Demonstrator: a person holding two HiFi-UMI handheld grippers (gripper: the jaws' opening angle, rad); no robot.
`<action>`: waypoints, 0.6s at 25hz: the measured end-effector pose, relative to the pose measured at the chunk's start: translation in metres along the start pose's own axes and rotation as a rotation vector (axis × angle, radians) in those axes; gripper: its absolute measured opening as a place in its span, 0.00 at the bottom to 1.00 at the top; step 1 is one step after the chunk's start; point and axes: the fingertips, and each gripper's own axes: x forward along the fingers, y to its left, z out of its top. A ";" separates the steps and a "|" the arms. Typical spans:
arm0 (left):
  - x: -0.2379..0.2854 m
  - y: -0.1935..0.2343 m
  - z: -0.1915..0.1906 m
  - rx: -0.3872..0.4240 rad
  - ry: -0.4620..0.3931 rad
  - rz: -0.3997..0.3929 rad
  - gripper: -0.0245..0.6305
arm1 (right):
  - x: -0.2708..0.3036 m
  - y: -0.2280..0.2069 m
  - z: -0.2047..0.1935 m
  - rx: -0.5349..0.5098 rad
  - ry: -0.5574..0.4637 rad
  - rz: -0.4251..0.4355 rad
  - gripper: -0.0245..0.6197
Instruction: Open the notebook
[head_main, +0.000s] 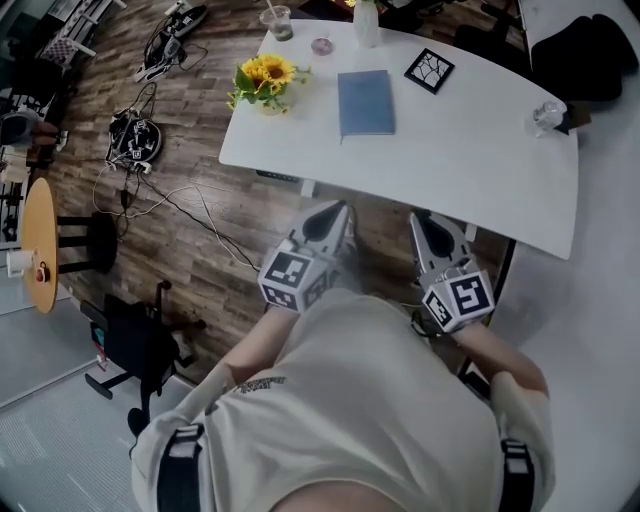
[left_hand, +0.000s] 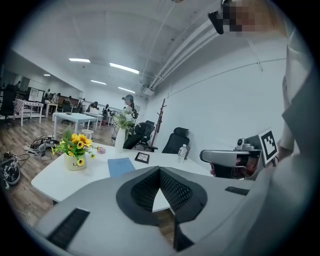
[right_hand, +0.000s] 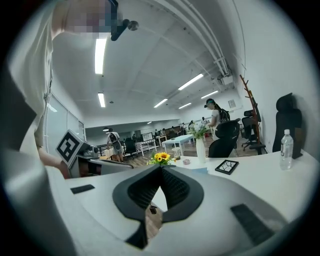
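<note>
A closed blue notebook (head_main: 366, 102) lies flat on the white table (head_main: 470, 170), near its far side. In the left gripper view the notebook (left_hand: 120, 166) shows beyond the jaws. Both grippers hang short of the table's near edge, over the wooden floor, and point toward the table. My left gripper (head_main: 336, 214) is shut, its tips (left_hand: 160, 169) meeting with nothing between them. My right gripper (head_main: 424, 222) is also shut and empty, its tips (right_hand: 161, 167) together. Neither touches the notebook.
A pot of sunflowers (head_main: 265, 80) stands left of the notebook, and a black-and-white coaster (head_main: 429, 70) lies to its right. A cup (head_main: 278, 22), a vase (head_main: 366, 22) and a water bottle (head_main: 545, 117) stand along the table's edges. Cables (head_main: 170, 200) and a black chair (head_main: 135, 345) are on the floor at left.
</note>
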 end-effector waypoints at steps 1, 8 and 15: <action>0.005 0.006 0.002 -0.004 0.006 -0.002 0.06 | 0.008 -0.003 0.001 0.003 0.005 -0.001 0.04; 0.043 0.045 0.025 -0.031 0.021 -0.035 0.06 | 0.056 -0.026 0.012 0.008 0.044 -0.028 0.04; 0.073 0.081 0.054 -0.046 0.020 -0.067 0.06 | 0.107 -0.040 0.025 0.011 0.081 -0.044 0.04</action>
